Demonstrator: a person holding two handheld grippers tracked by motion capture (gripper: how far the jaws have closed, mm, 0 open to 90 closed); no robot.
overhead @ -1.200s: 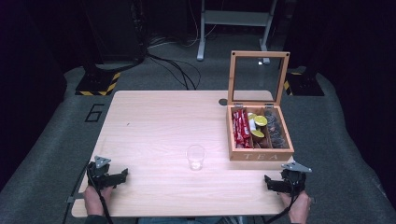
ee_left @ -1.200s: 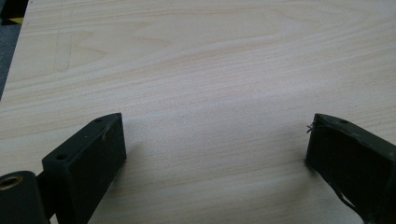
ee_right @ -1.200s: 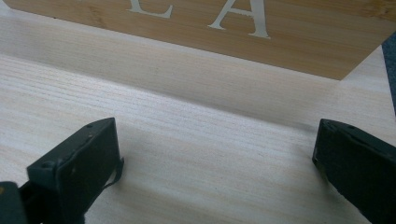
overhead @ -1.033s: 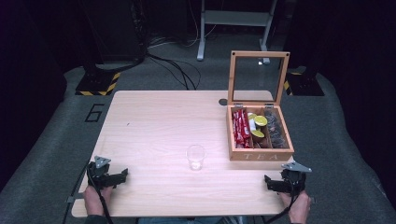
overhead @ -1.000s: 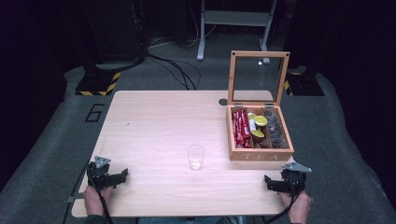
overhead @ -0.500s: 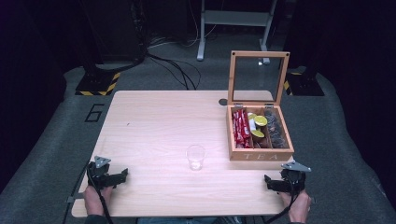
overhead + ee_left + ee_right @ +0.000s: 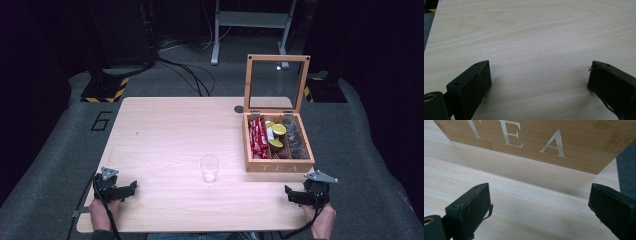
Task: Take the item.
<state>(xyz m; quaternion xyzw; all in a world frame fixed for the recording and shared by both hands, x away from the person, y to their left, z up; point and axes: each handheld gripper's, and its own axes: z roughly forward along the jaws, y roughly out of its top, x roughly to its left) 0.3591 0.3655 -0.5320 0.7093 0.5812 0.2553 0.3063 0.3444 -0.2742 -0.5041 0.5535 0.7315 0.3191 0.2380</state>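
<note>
A wooden tea box (image 7: 278, 165) marked TEA stands open at the table's right, its glass lid upright. Red packets (image 7: 258, 137), yellow packets (image 7: 276, 135) and dark packets (image 7: 296, 139) fill its compartments. A clear empty glass (image 7: 209, 168) stands left of the box. My left gripper (image 7: 131, 187) rests open at the near left edge, its jaws wide over bare wood (image 7: 536, 62). Just in front of the box, my right gripper (image 7: 289, 194) sits open, with the box's lettered front wall (image 7: 529, 137) close ahead.
The light wooden table (image 7: 165, 135) has a round dark grommet (image 7: 239, 109) behind the box. Grey carpet surrounds the table, with stand bases and cables on the floor at the back.
</note>
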